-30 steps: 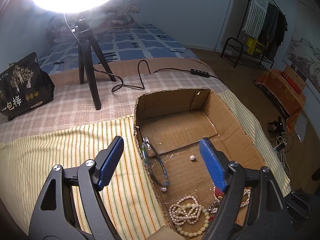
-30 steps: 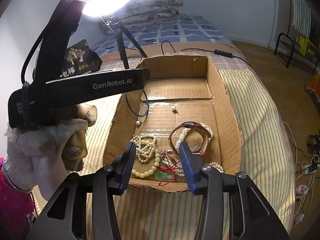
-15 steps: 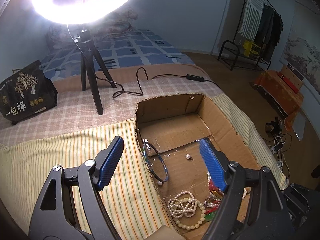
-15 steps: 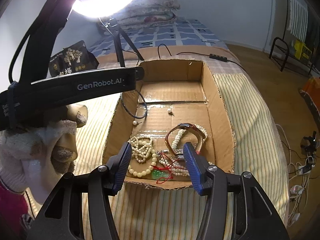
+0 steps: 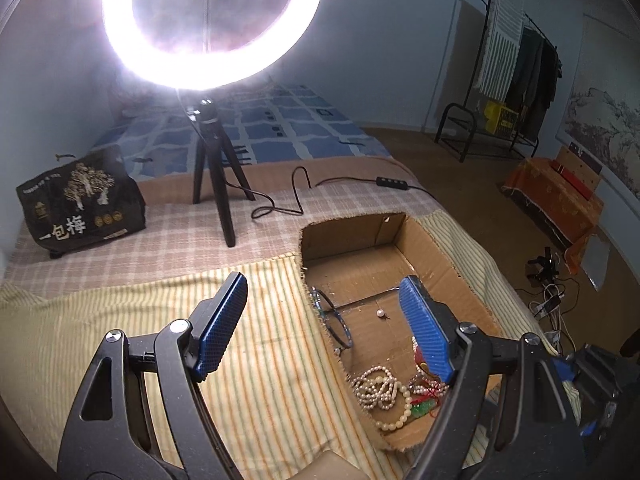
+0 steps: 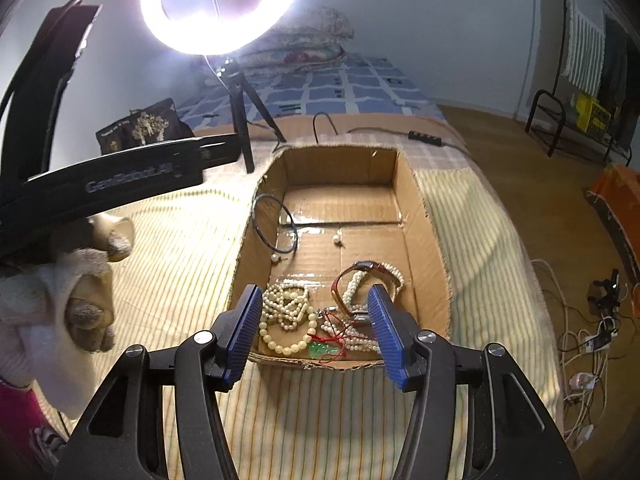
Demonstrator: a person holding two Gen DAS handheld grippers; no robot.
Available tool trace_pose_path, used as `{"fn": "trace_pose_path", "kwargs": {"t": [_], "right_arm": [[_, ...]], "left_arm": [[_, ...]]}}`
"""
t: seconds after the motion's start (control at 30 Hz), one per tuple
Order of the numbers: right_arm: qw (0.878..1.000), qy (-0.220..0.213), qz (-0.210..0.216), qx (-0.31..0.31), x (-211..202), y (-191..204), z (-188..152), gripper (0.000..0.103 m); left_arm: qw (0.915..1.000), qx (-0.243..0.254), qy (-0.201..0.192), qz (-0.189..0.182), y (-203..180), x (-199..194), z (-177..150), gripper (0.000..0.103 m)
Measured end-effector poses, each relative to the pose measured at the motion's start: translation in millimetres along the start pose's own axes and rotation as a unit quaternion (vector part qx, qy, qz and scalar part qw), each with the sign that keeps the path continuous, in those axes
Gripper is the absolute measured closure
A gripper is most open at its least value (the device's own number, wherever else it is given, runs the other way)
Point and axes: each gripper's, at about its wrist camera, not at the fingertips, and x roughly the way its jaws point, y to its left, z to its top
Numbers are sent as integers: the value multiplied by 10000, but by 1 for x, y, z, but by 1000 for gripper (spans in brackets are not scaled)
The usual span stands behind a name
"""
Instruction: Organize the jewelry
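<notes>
The cardboard box (image 6: 426, 240) is raw corrugated board — matt, rough at its torn rim, with glossy clear tape across the floor. The pearl necklaces (image 6: 286, 308) shine smooth and creamy beside a glassy green pendant (image 6: 320, 348), while the striped cloth (image 5: 256, 360) beneath looks coarse-woven. Both grippers (image 6: 316, 330) (image 5: 324, 316) are matt black plastic with ribbed blue pads (image 6: 384, 332) — screws metallic.

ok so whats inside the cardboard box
Cardboard box holds pearl strands, a watch, a green pendant, a dark bangle, two loose pearls. Tangle hides anything beneath.
</notes>
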Motion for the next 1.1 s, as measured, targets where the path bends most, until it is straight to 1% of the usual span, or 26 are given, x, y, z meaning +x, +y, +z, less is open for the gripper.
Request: {"fn": "trace_pose_path", "kwargs": {"t": [0.07,0.23,0.43,0.5,0.57,0.6,0.9,1.1], "right_arm": [[9999,-106,-98,10,-8,2,1,36],[9991,-281,-309,25,-25,7,4,35],[9959,-586,-686,70,-48,7,6,24],[9946,-679,-776,116,-55,6,7,24],[9940,-740,-779,183,-61,5,8,24],[9938,-768,-777,217,-63,5,8,24],[9908,-1016,-867,208,-83,8,-2,23],[9900,-1071,-912,62,-87,14,-10,23]], "left_arm": [[10000,-19,-69,-12,4,-12,0,22],[9997,-44,-239,16,15,-43,-2,22],[9991,-51,-431,31,23,-80,-7,22],[9988,-34,-477,47,25,-91,-10,21],[9984,-32,-551,74,24,-103,-15,13],[9981,-42,-609,87,24,-110,-17,12],[9977,-40,-653,190,21,-146,-36,12],[9973,71,-627,364,17,-160,-51,11]]}}
